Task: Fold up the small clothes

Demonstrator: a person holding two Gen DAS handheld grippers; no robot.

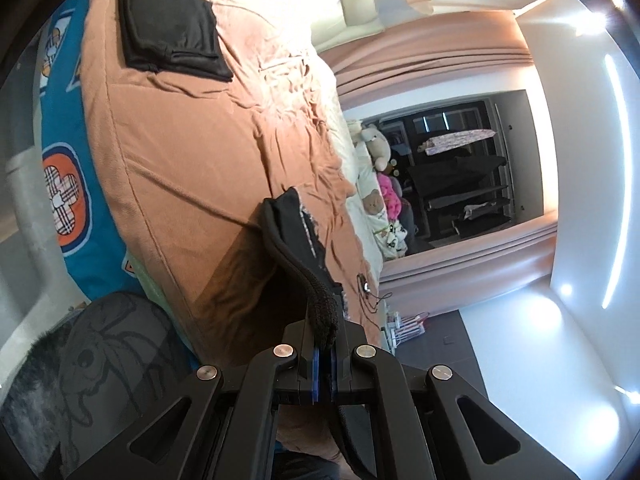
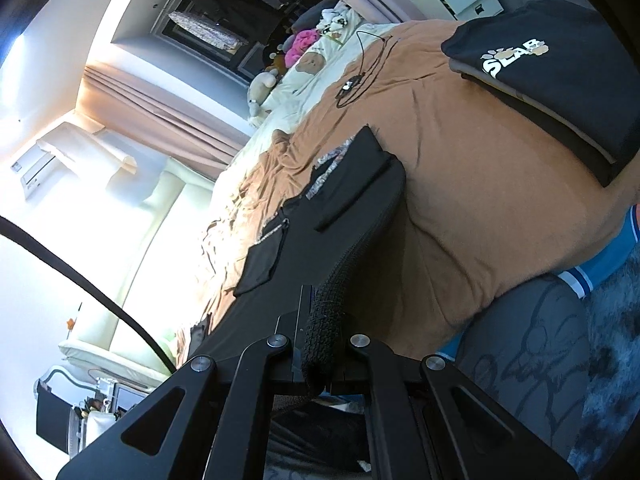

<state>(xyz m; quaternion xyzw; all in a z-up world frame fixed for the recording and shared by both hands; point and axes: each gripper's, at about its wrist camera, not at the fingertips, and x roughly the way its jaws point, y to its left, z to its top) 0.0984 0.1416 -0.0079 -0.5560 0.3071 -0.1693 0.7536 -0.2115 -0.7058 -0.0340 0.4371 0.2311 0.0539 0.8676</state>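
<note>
Pinching the bumpy knit band of floppy black shorts (image 1: 298,236), with left gripper (image 1: 325,354) and right gripper (image 2: 320,356) both squeezed tight on it. Hanging just over a soft, wrinkly orange blanket (image 1: 192,152), near a flat folded black cloth (image 1: 168,24).

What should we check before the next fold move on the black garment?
1. Left gripper jaws shut on the black garment: ok.
2. Right gripper jaws shut on the same garment: ok.
3. Garment hanging flat between the grips: cannot tell; a pocket lining sticks out in the right wrist view.
4. Bare orange blanket ahead to lay it on: ok.
5. Cable clear of the landing spot: cannot tell.
6. Folded black stack apart from it: ok.
</note>
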